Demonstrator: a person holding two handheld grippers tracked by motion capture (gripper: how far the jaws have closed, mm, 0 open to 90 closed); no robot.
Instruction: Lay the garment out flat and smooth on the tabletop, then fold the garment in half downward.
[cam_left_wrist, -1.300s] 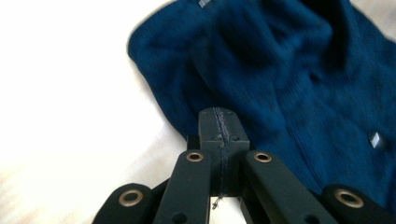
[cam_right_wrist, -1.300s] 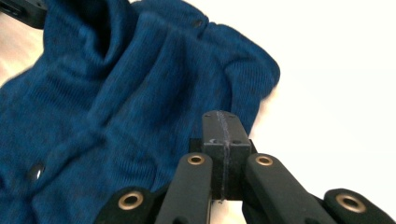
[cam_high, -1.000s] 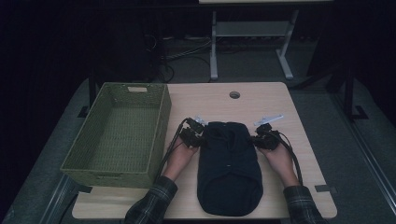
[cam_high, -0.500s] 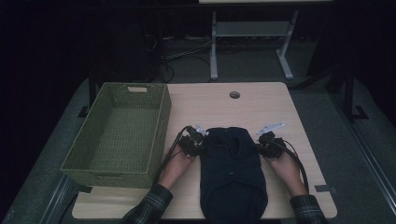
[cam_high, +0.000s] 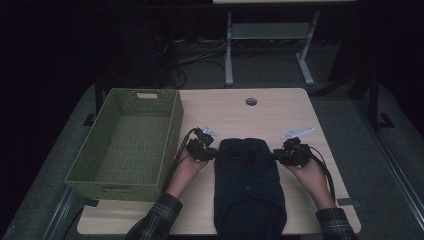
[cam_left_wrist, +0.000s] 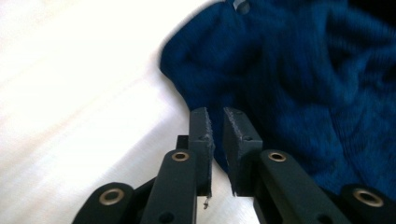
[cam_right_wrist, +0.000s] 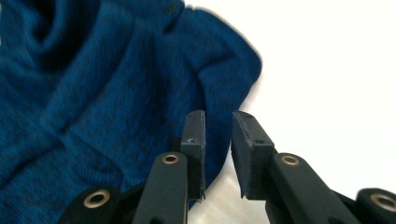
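Observation:
A dark blue knitted sweater (cam_high: 250, 185) lies folded lengthwise on the wooden table (cam_high: 280, 107), and its near end reaches the table's front edge. My left gripper (cam_high: 212, 152) sits at the sweater's far left corner. Its jaws have just been opening, and a narrow gap now shows between them with no cloth in it. In the left gripper view the gripper (cam_left_wrist: 215, 112) points at the sweater's (cam_left_wrist: 303, 70) edge. My right gripper (cam_high: 277, 154) sits at the far right corner. Its jaws (cam_right_wrist: 218, 114) have also just been opening, beside the sweater's (cam_right_wrist: 93, 84) folded edge.
A green woven basket (cam_high: 172, 135) stands on the left of the table, close to my left hand. A round cable hole (cam_high: 251, 101) lies in the tabletop beyond the sweater. Bare wood stretches between the hole and the garment.
Both hands and the sweater's far edge have drawn back toward the near side of the table. The sweater's near end now reaches the front edge.

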